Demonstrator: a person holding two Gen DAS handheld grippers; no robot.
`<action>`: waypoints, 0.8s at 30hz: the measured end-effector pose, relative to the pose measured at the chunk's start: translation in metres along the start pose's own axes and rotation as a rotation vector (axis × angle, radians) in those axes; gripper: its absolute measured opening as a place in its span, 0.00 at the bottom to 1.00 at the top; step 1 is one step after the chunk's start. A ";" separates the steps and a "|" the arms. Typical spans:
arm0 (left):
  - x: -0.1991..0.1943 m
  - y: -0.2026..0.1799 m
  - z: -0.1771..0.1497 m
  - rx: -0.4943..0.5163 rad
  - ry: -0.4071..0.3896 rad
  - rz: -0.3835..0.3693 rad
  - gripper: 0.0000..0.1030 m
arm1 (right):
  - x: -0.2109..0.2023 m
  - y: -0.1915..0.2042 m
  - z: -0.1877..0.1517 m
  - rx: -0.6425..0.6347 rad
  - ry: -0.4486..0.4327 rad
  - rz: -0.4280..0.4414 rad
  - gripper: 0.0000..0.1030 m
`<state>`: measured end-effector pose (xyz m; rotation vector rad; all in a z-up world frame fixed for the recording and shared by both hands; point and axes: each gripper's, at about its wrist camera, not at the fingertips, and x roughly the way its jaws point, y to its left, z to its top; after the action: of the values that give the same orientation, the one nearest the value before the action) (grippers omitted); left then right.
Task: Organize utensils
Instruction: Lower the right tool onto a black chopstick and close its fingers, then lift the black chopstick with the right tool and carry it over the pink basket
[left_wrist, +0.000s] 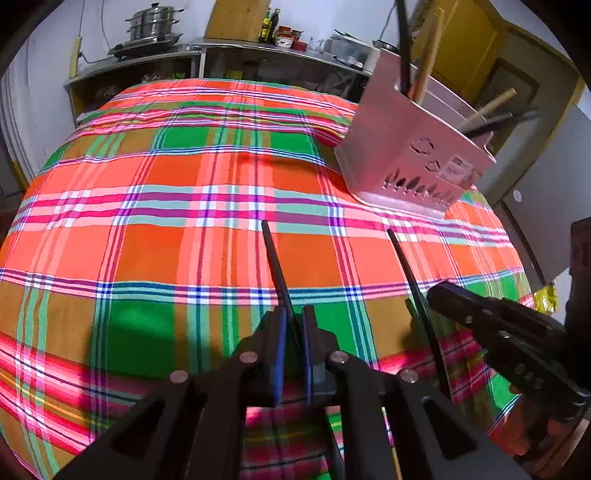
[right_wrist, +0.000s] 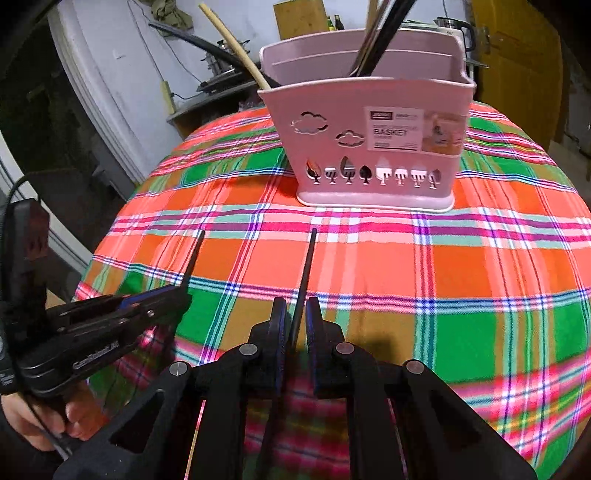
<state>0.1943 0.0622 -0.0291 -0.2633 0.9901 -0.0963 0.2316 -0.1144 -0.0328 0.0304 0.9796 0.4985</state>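
Note:
A pink utensil basket (left_wrist: 413, 158) (right_wrist: 369, 140) stands on the plaid tablecloth (left_wrist: 147, 240) at the far side, with black and wooden chopsticks leaning in it. In the left wrist view my left gripper (left_wrist: 294, 314) is shut on a black chopstick (left_wrist: 275, 258) that points toward the basket. Beside it on the right, my right gripper (left_wrist: 437, 291) holds a second black chopstick (left_wrist: 406, 266). In the right wrist view my right gripper (right_wrist: 295, 306) is shut on that black chopstick (right_wrist: 308, 258), its tip just short of the basket. The left gripper (right_wrist: 181, 295) with its chopstick (right_wrist: 194, 258) sits at the left.
The tablecloth (right_wrist: 480, 258) covers a rounded table that drops away on all sides. Behind it runs a shelf with a steel steamer pot (left_wrist: 155, 22) and bottles (left_wrist: 269, 22). A kettle (right_wrist: 454, 29) and a yellow door (right_wrist: 517, 55) lie beyond the basket. A hand (right_wrist: 74, 417) holds the left gripper.

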 end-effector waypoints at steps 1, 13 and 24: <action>0.001 0.002 0.002 -0.009 0.003 -0.004 0.10 | 0.002 0.000 0.001 -0.001 0.004 -0.007 0.10; 0.011 -0.003 0.013 -0.006 0.014 0.038 0.11 | 0.024 0.007 0.014 -0.021 0.041 -0.060 0.10; 0.009 -0.006 0.015 -0.002 0.019 0.041 0.08 | 0.017 0.005 0.014 -0.019 0.045 -0.043 0.06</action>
<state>0.2125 0.0570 -0.0271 -0.2440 1.0136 -0.0602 0.2492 -0.1000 -0.0373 -0.0191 1.0176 0.4700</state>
